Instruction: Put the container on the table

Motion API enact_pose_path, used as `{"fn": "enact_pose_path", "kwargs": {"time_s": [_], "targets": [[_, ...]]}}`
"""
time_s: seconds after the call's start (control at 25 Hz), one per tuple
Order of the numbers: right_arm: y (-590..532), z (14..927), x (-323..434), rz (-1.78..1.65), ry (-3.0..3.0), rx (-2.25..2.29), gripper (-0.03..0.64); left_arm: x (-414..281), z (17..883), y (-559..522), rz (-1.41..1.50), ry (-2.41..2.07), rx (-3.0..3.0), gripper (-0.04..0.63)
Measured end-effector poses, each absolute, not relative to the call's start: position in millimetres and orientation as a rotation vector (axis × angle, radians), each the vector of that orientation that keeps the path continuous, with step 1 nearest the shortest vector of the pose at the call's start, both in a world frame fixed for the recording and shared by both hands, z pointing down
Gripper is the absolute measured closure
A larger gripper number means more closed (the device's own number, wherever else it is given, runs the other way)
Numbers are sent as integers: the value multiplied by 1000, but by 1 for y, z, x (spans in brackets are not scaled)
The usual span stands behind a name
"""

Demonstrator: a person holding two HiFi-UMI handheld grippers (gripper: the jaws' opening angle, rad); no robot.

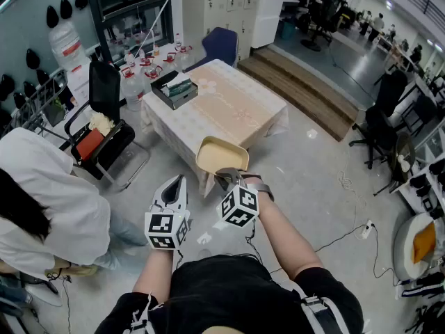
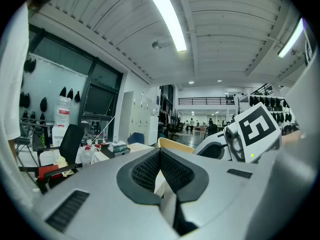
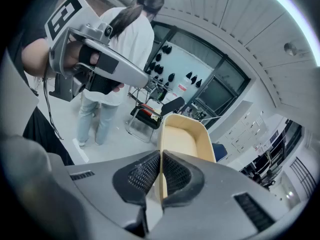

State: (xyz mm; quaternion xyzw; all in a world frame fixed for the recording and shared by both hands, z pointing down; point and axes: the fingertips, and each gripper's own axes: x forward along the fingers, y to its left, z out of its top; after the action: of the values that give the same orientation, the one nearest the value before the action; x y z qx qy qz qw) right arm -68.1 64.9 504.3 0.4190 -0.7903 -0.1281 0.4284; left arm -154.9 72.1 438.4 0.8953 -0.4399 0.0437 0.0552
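1. The right gripper (image 1: 226, 176) is gripping the container (image 1: 221, 154) by its near rim, its jaws clamping the thin wall between them.
2. The container is hanging in the air, its long axis running straight away from those jaws toward the table (image 1: 236, 106).
3. The table is lying just beyond the container's far end; whether that end is already overlapping the table's near corner is hard to judge from above.
4. The left gripper (image 1: 174, 186) is waiting beside the right, jaws together on nothing, so the right hand is doing the placing.
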Motion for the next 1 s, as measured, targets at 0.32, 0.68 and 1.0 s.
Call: {"fn": "enact_pose_path", "kwargs": {"time_s": [0.32, 0.68, 1.0], "targets": [[57, 503, -76, -295, -1998, 1054, 585, -161, 439, 62, 121, -1323, 2722, 581], [34, 501, -93, -271, -1981, 1092, 586, -177, 440, 38, 96, -1266, 2744, 581], [1, 517, -104, -250, -1910, 1150, 586, -197, 457, 1, 98, -1195, 2760, 581]]}}
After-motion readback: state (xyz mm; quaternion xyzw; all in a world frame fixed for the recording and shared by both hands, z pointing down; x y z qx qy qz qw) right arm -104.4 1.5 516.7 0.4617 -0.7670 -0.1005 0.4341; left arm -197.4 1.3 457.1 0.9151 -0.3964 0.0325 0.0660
